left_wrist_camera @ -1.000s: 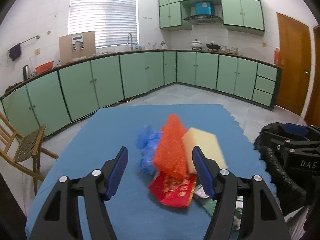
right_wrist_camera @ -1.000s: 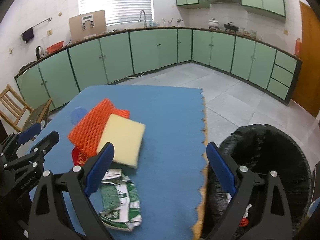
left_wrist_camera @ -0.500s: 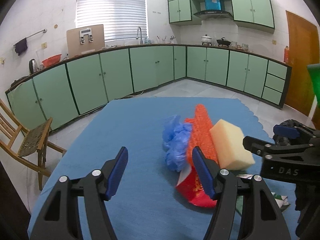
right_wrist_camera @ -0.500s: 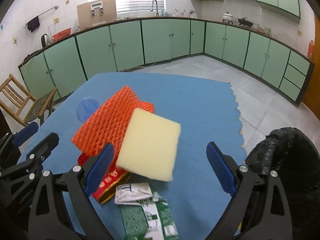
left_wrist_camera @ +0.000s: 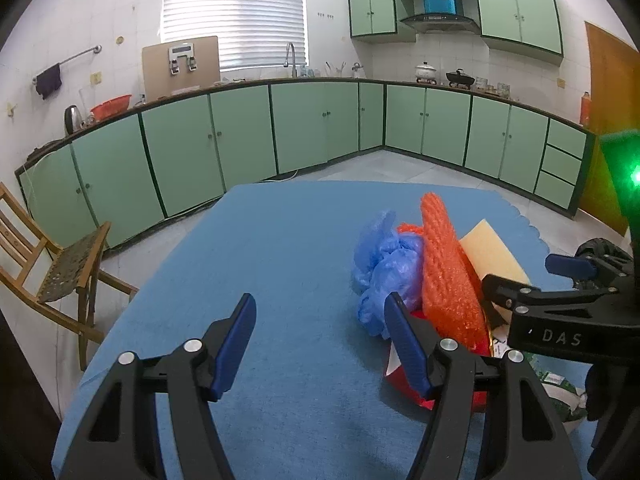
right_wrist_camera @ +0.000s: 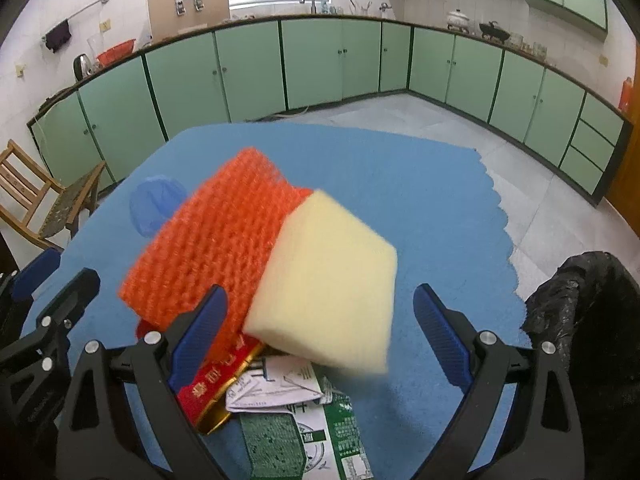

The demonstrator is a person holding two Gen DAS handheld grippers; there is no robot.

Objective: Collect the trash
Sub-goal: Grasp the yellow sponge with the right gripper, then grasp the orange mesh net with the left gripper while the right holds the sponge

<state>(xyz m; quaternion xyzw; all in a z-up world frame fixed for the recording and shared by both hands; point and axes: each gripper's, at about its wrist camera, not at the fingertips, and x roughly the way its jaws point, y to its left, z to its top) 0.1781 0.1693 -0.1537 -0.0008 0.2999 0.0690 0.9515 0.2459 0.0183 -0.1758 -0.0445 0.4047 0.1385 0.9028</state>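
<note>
A trash pile lies on the blue table point(left_wrist_camera: 280, 240): a crumpled blue plastic bag point(left_wrist_camera: 384, 264), an orange foam net point(left_wrist_camera: 446, 272), a yellow sponge point(right_wrist_camera: 328, 284), a red packet point(right_wrist_camera: 216, 384) and a flattened green-white carton point(right_wrist_camera: 312, 424). My left gripper point(left_wrist_camera: 320, 344) is open and empty, left of the pile, its right finger beside the blue bag. My right gripper point(right_wrist_camera: 320, 336) is open and empty, its fingers on either side of the sponge's near edge. It also shows in the left wrist view point(left_wrist_camera: 560, 312).
A black trash bag point(right_wrist_camera: 588, 320) stands off the table's right edge. A wooden chair point(left_wrist_camera: 52, 272) stands to the left on the tiled floor. Green kitchen cabinets point(left_wrist_camera: 320, 128) line the far walls.
My left gripper has shifted left, off the pile. My right gripper has moved forward and left from the black bag, closing in on the sponge and net.
</note>
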